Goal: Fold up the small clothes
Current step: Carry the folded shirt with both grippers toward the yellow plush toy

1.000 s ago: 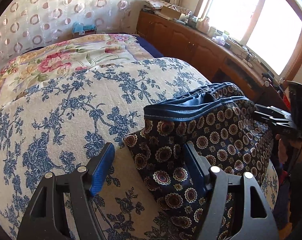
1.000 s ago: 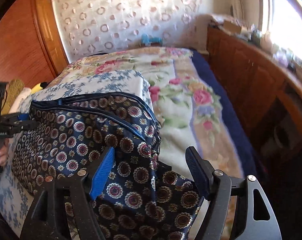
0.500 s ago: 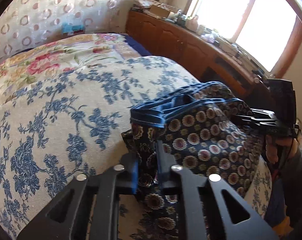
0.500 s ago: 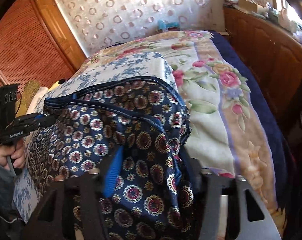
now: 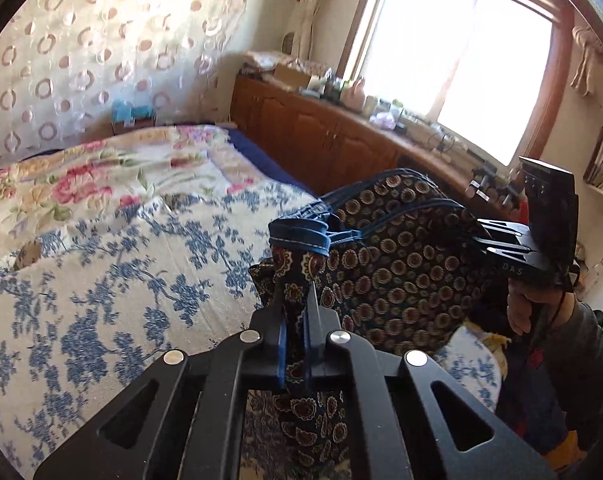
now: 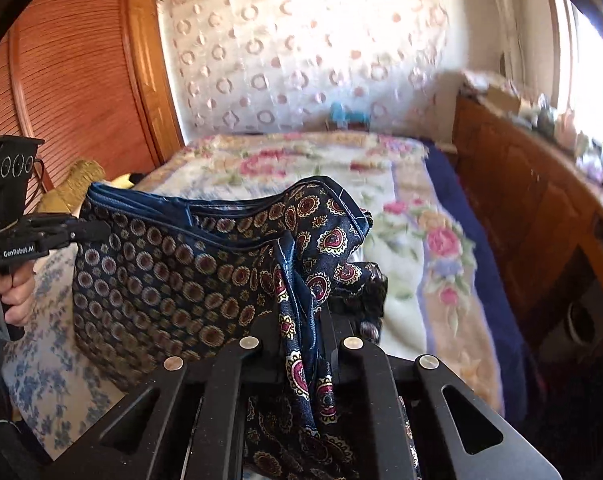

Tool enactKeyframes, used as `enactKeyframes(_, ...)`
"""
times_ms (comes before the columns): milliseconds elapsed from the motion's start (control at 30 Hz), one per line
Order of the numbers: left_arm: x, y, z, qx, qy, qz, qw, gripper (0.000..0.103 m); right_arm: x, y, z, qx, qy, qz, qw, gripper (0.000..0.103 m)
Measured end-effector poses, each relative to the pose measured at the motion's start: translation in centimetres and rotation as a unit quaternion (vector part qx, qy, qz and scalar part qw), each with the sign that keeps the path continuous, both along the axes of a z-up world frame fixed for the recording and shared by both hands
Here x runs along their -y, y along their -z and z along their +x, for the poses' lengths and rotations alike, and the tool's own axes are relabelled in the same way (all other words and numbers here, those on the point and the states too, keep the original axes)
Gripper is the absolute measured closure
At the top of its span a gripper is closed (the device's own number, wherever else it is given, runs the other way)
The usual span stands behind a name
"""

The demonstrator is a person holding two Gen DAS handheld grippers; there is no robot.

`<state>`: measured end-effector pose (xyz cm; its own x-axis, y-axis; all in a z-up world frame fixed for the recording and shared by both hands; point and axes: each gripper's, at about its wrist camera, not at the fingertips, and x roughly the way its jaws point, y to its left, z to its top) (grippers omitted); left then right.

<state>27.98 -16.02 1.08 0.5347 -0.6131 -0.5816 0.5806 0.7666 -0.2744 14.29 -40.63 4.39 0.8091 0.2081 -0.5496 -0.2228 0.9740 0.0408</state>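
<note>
While I hold both handles, my left tool (image 5: 294,312) is pinched tight on one bunched corner of the patterned shorts (image 5: 401,264), the 2 blue-lined fingers (image 5: 280,332) nearly meeting with only the cloth between them. My right tool (image 6: 303,320) is clamped the same way on the other corner, a twisted strand of navy fabric running down between its fingers and past the frame below. Between the 2 tools the shorts hang stretched like a curtain, lifted off the bed (image 5: 113,280), with the blue waistband (image 5: 301,236) uppermost and the medallion print facing each camera. From the left tool, the right one shows off to the right at the far end of the cloth, with my right hand (image 5: 519,308) wrapped round its grip; from the right tool, the left one sits off to the left, my left hand (image 6: 9,292) under it. Below and to the left of my left tool lies the blue-flowered cover (image 5: 81,320), and ahead of both tools the pink floral blanket (image 6: 301,168) spreads toward the circle-patterned curtain (image 6: 301,52). To the right of each tool runs a wooden cabinet (image 5: 321,136) under the bright window (image 5: 461,64), its top crowded with small items too blurred to name. A slatted wooden door (image 6: 73,80) stands to the left of my right tool.
</note>
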Motion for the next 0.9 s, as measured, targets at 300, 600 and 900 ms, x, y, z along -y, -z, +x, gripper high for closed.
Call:
enactKeyframes(300,-9.4,-4.0,-3.0,0.052,-0.072,-0.034,0.9954,0.097,-7.2,-4.4,-0.2,0.060,-0.073,-0.036,0.995,0.093)
enactKeyframes(600,-22.4,-5.4,-6.0,0.085,-0.193,-0.036,0.9768,0.097,-19.1,-7.0,4.1,0.093,-0.186,-0.050,0.977,0.093)
enactKeyframes(900,-32.9,-4.4,-7.3,0.094,-0.310,-0.060,0.9442,0.097,-32.8,-9.5,11.9,0.096,-0.289,-0.077,0.949,0.093)
